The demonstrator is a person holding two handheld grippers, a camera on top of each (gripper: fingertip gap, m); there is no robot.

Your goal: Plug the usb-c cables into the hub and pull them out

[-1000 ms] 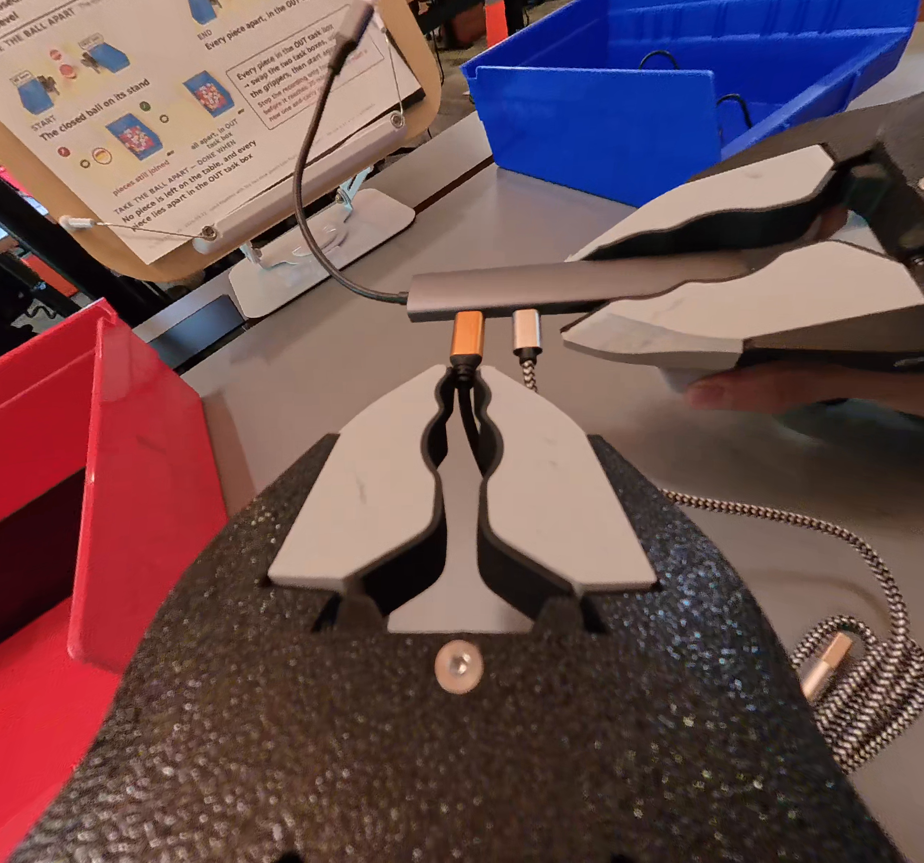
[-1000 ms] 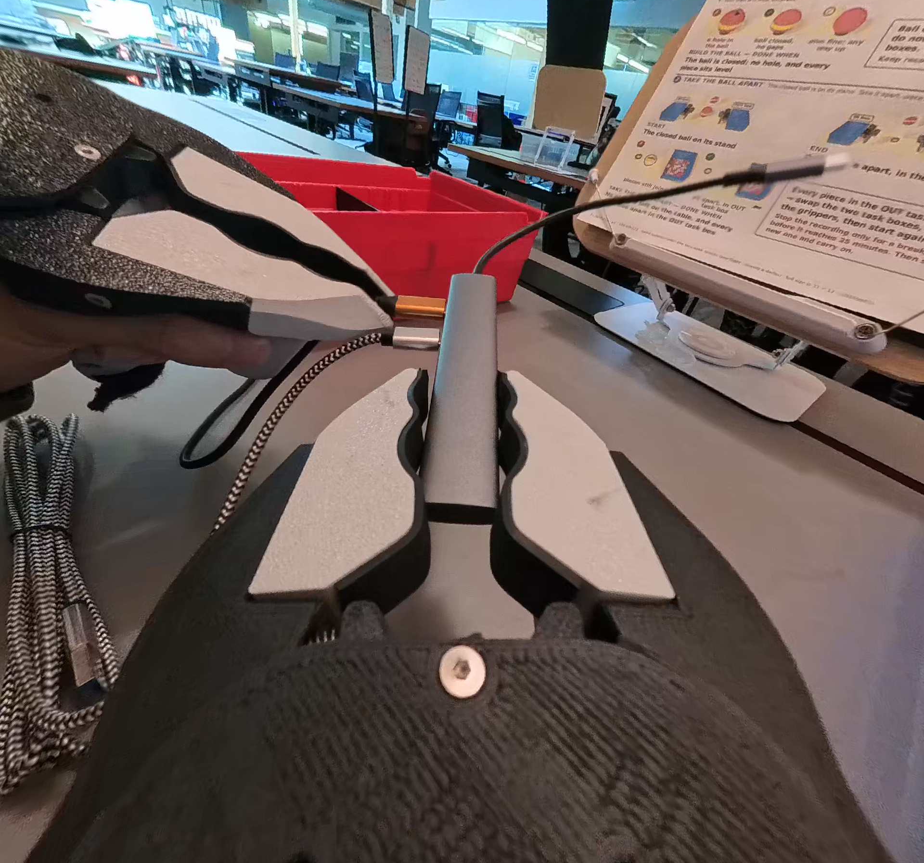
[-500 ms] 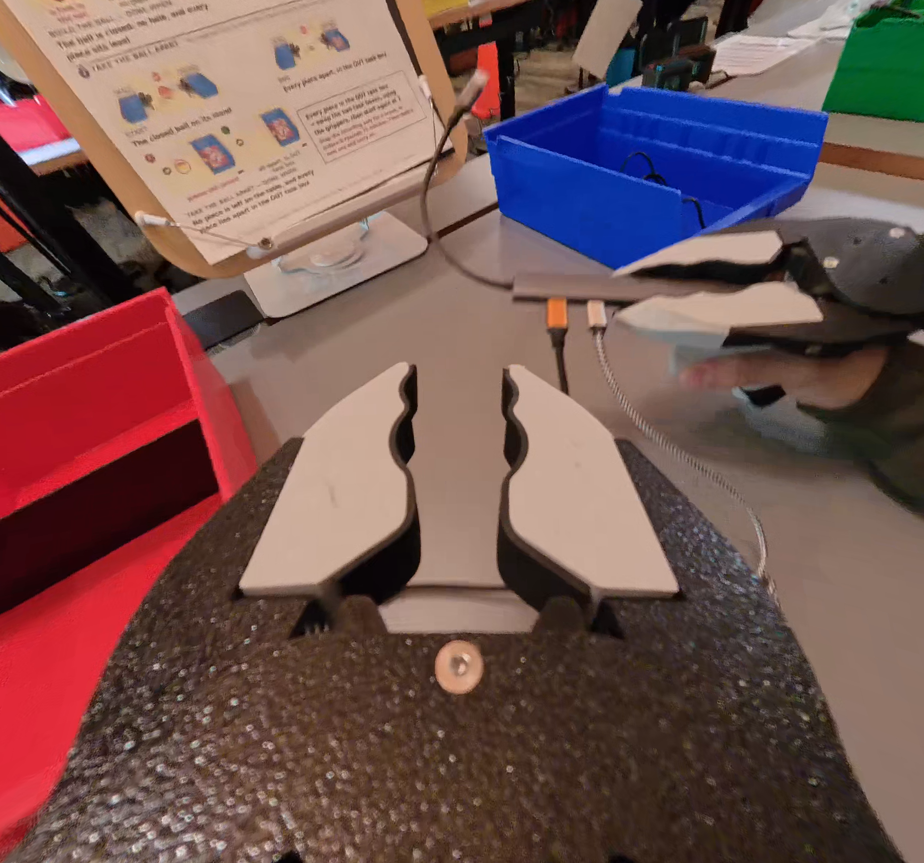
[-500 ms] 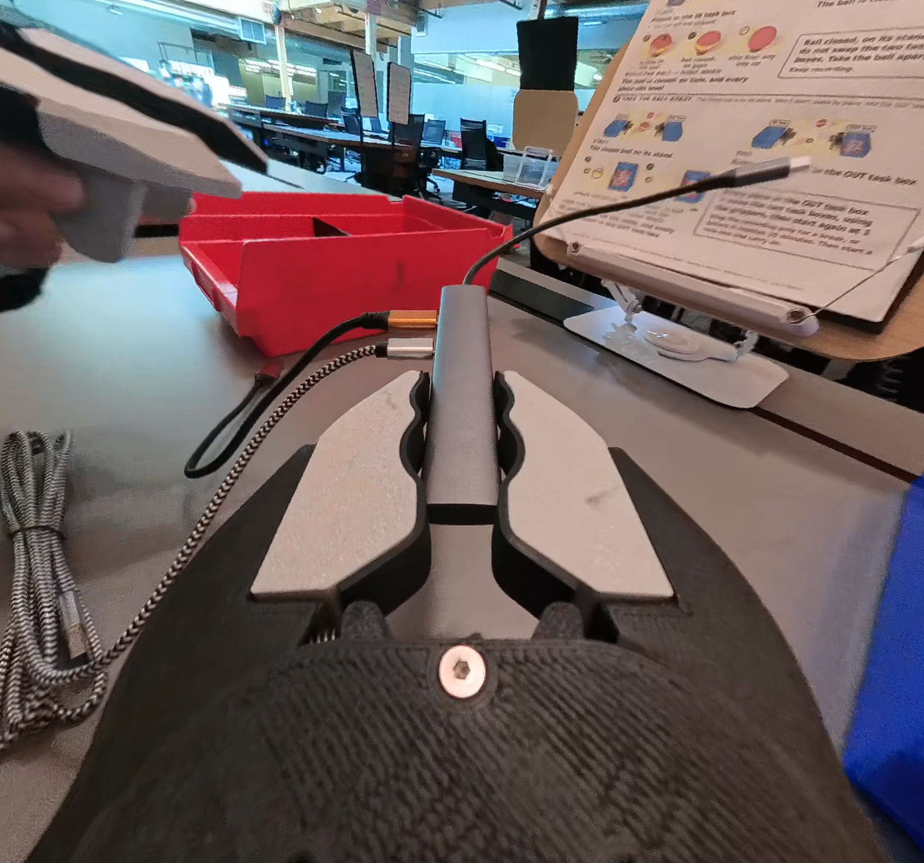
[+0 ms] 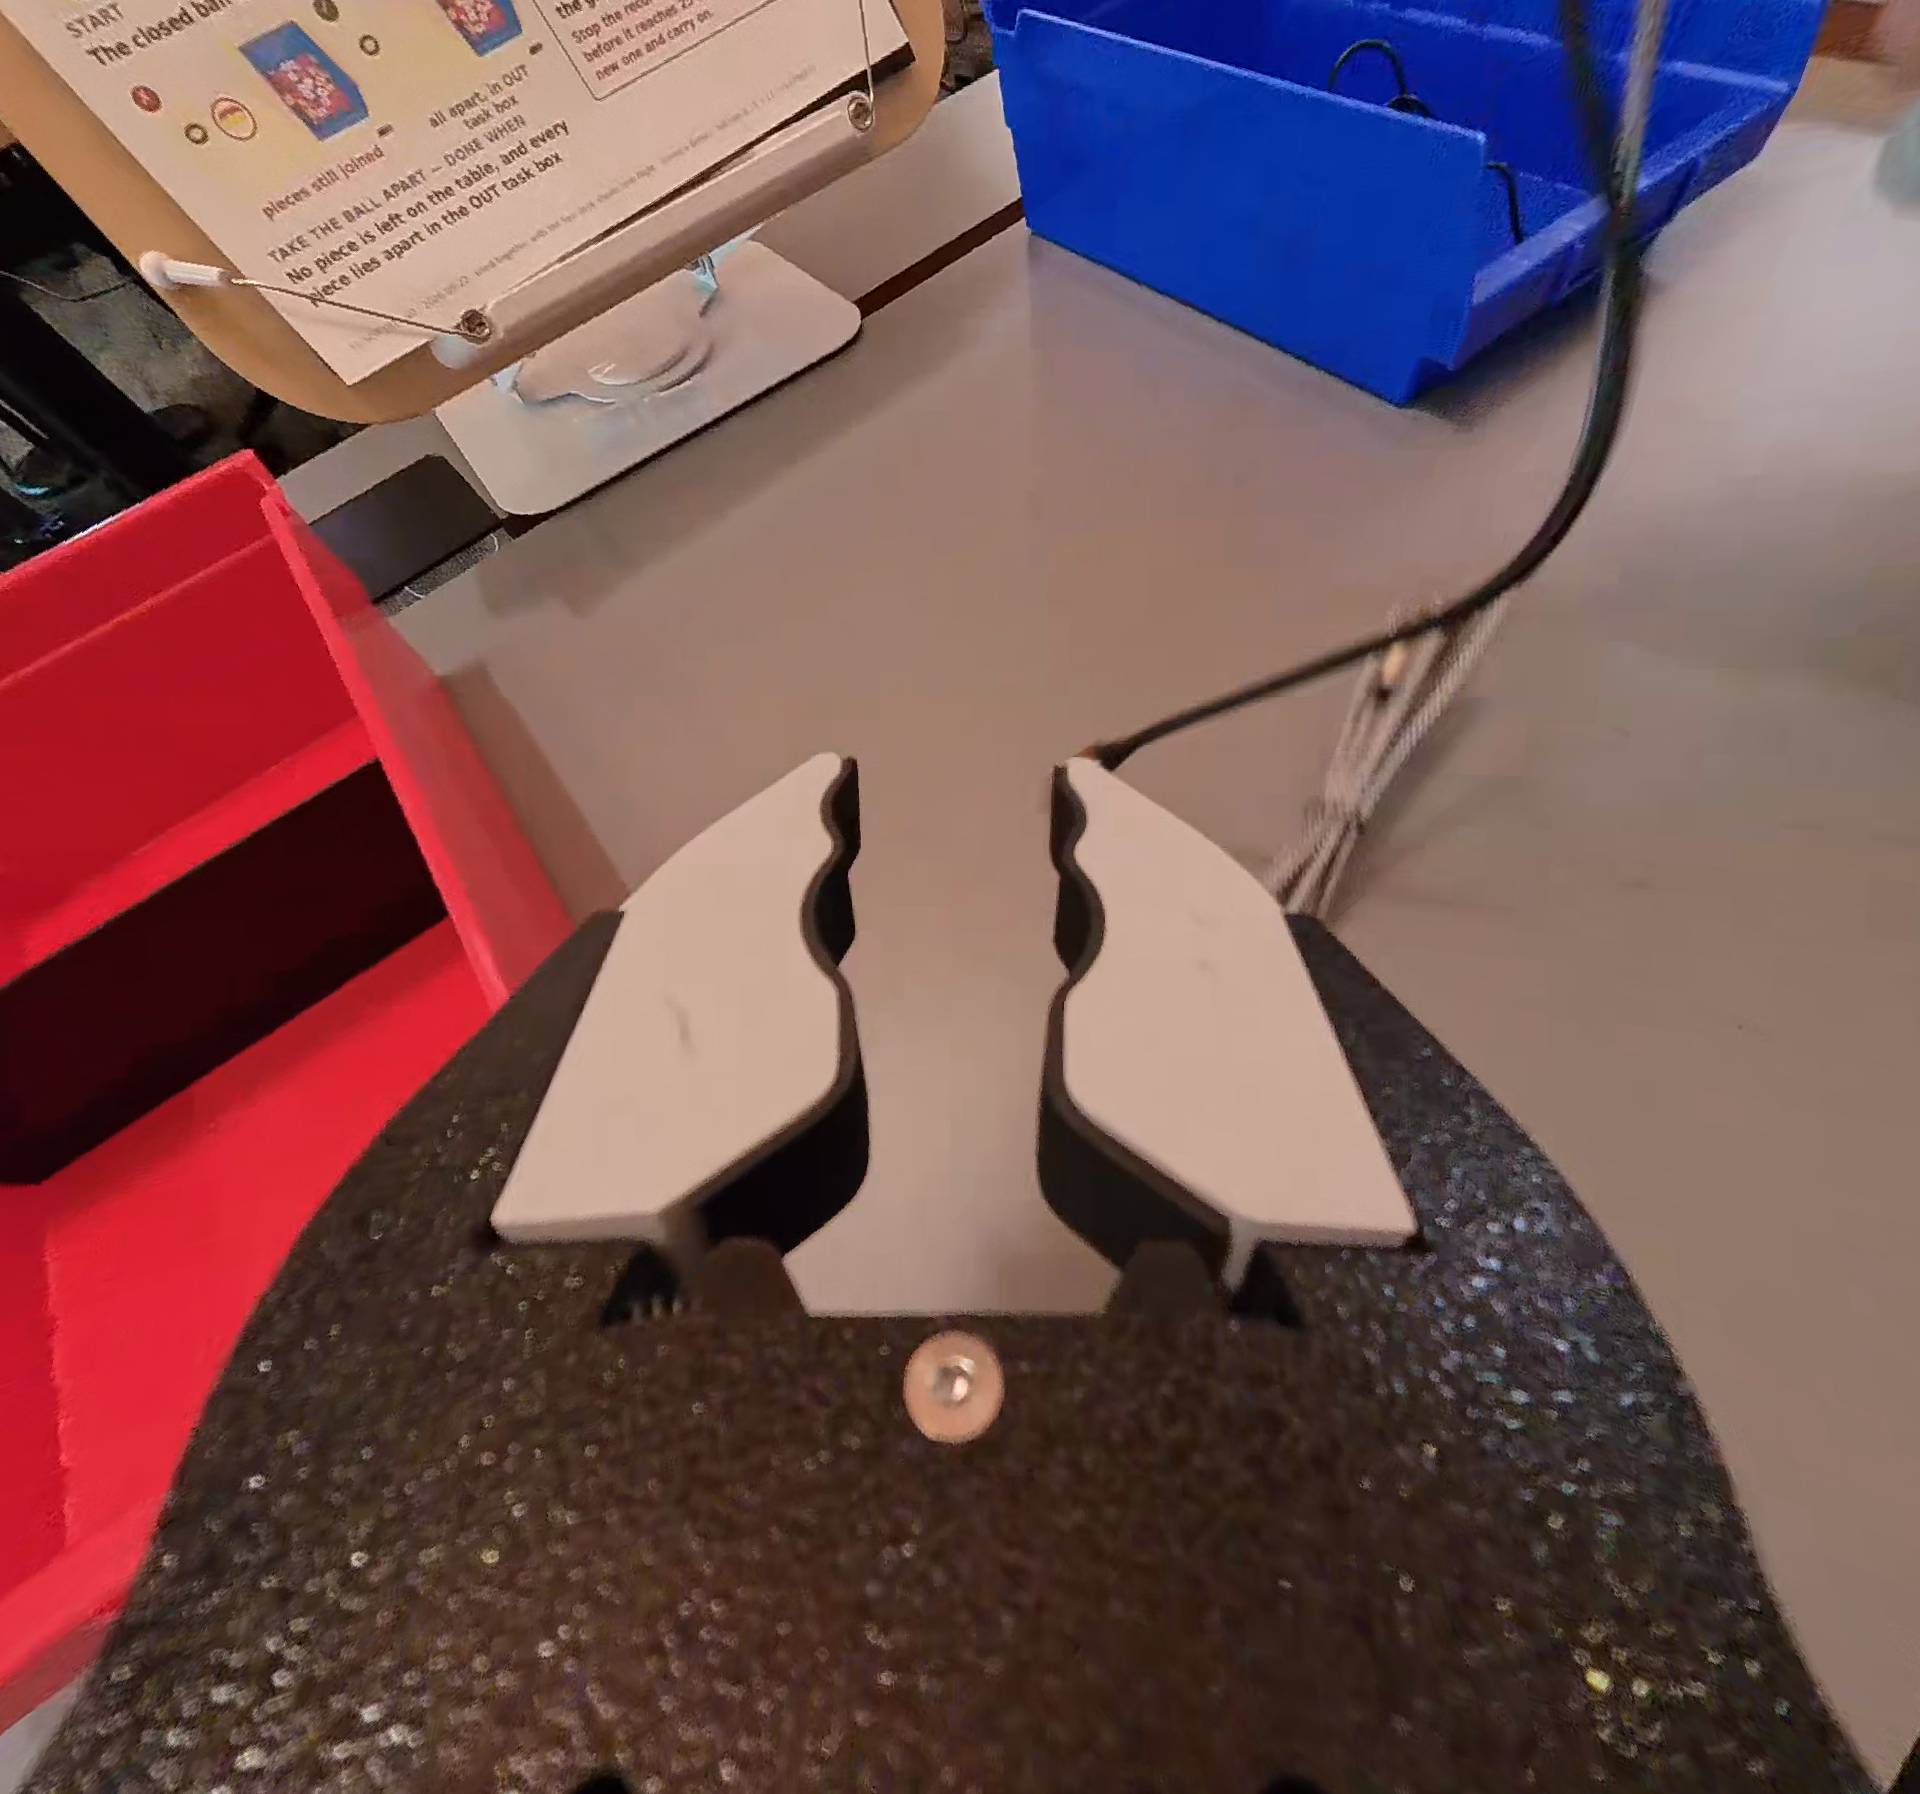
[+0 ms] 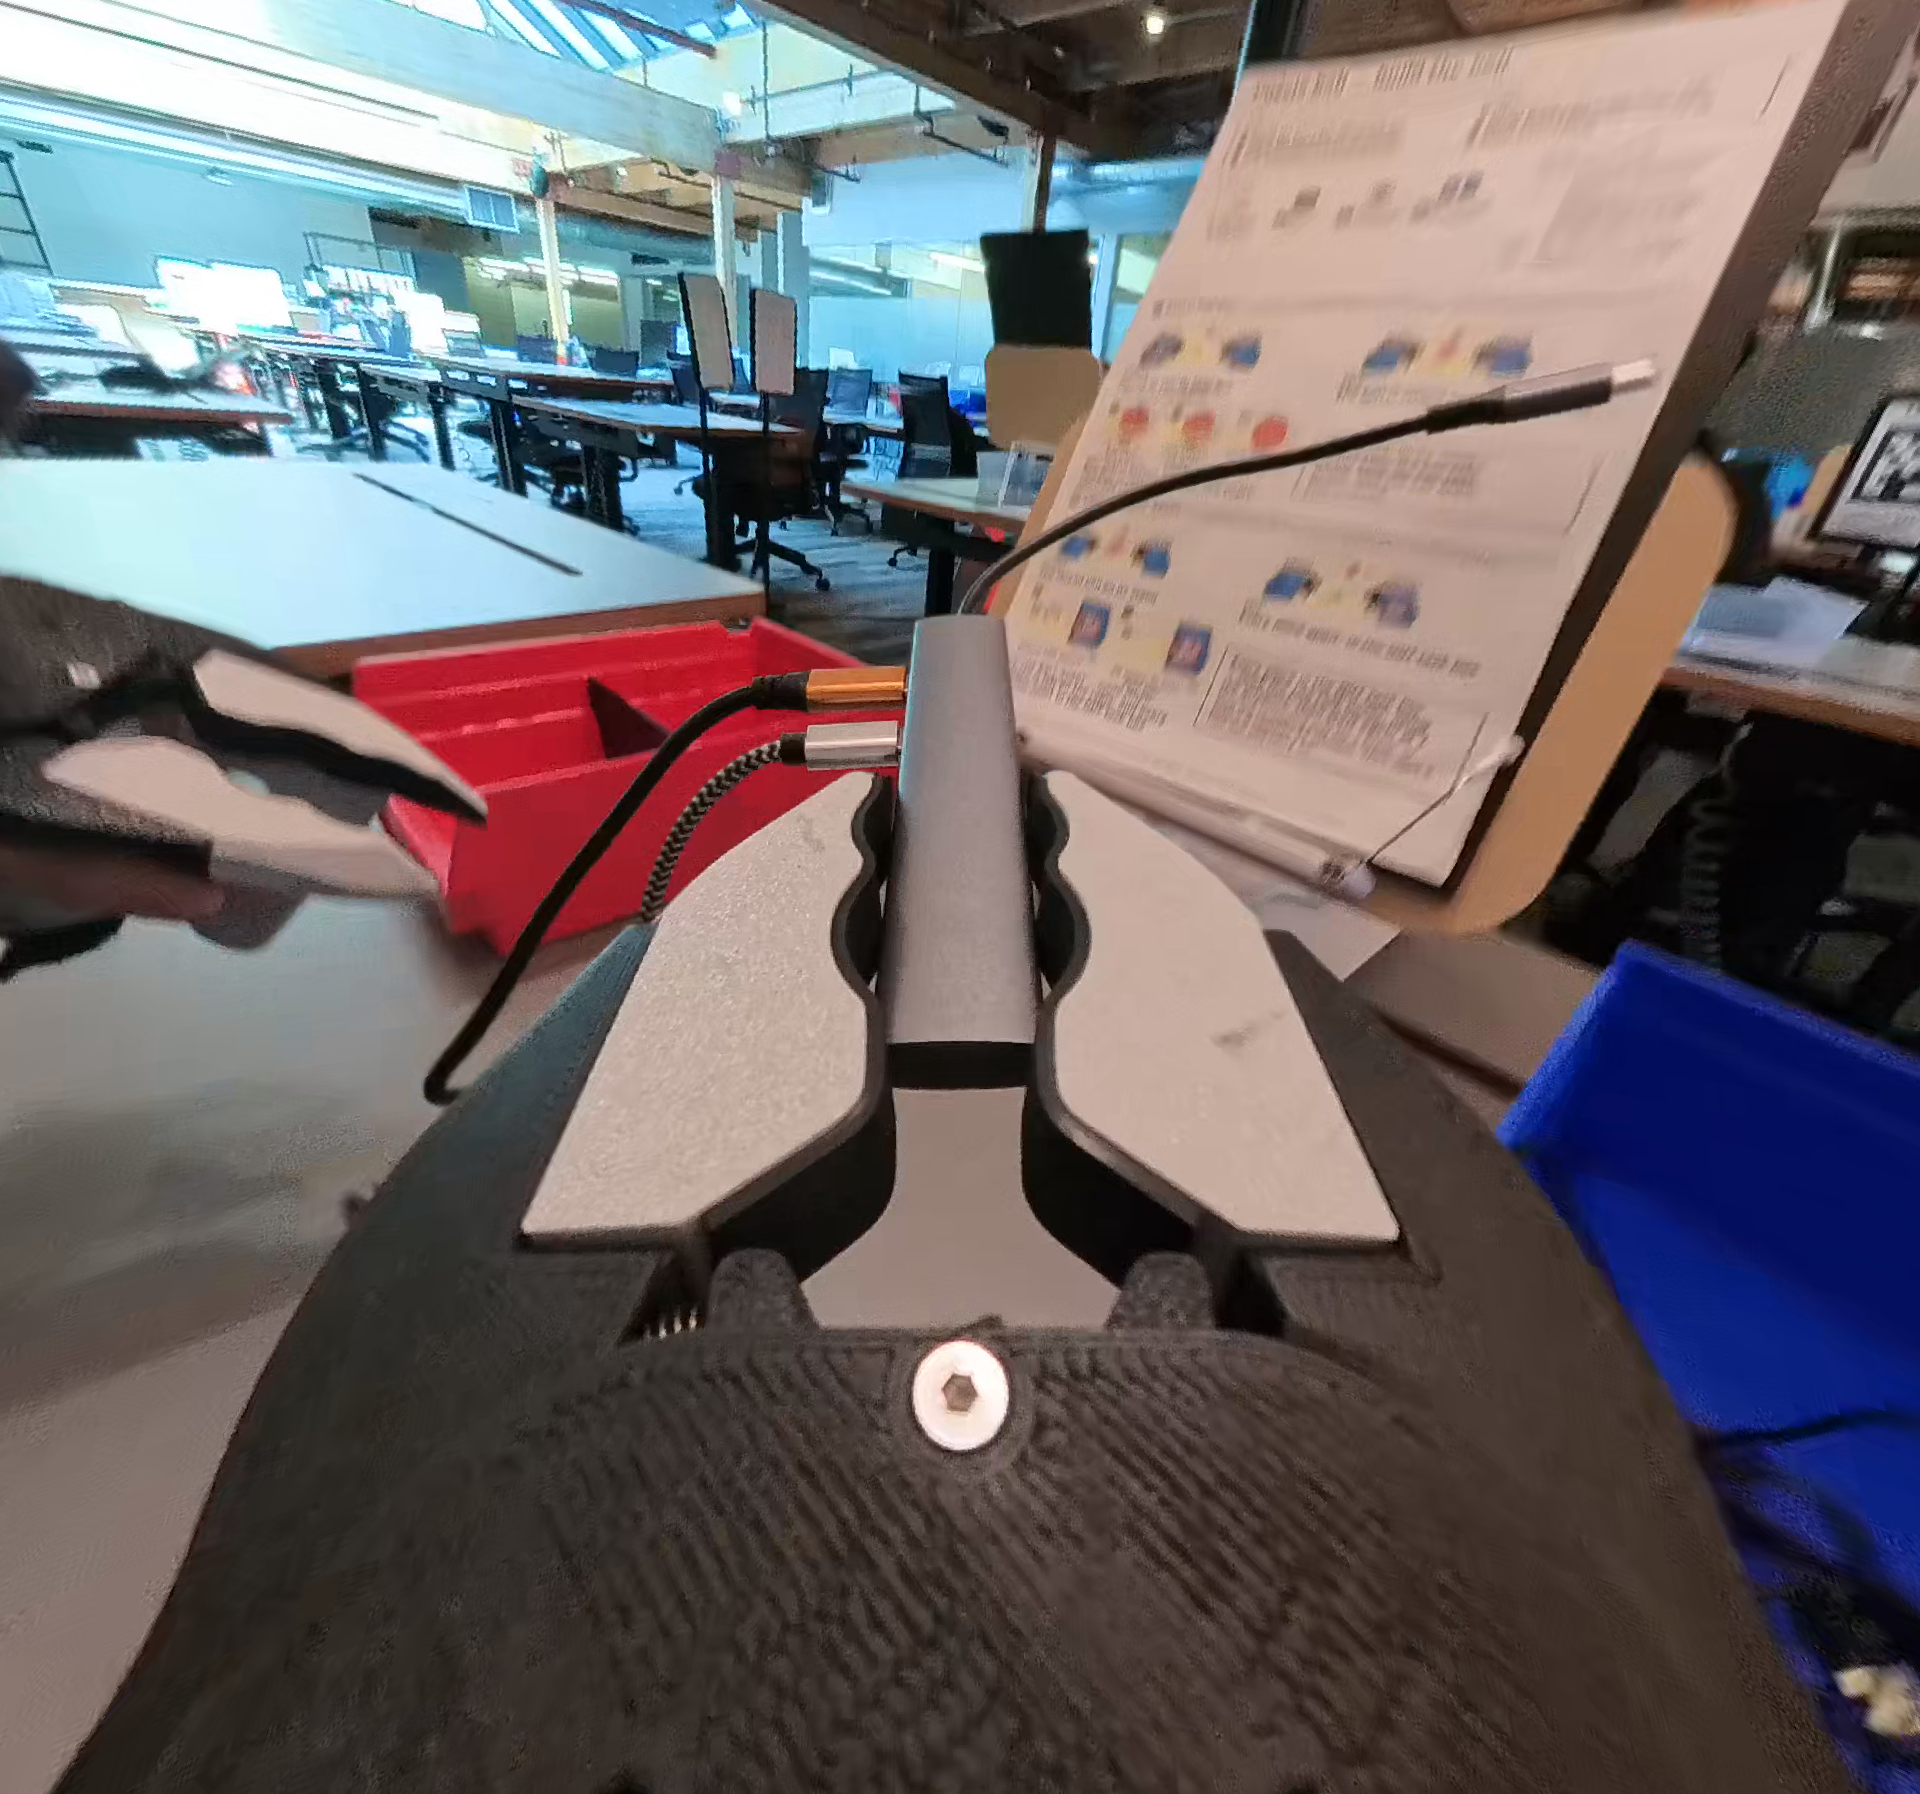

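My right gripper (image 6: 961,788) is shut on the near end of the grey hub (image 6: 956,695) and holds it above the table. Two cables are plugged into the hub's left side: a black cable with an orange plug (image 6: 854,685) and a braided cable with a silver plug (image 6: 852,745). The hub's own short lead (image 6: 1527,399) sticks out to the right. My left gripper (image 5: 951,778) is open and empty over the grey table (image 5: 1039,549); it also shows in the right wrist view (image 6: 447,851). The black cable (image 5: 1600,373) hangs down to near its right fingertip.
A red bin (image 5: 156,757) stands at the left and a blue bin (image 5: 1299,165) at the back right. An instruction board on a metal stand (image 5: 644,373) is at the back. The coiled braided cable (image 5: 1351,788) lies on the table. The left gripper's tips are roughly 20 cm from the right gripper's.
My left gripper has let go of the black cable, opened and drawn back. My right gripper has lifted the hub, and both plugged cables now hang from it.
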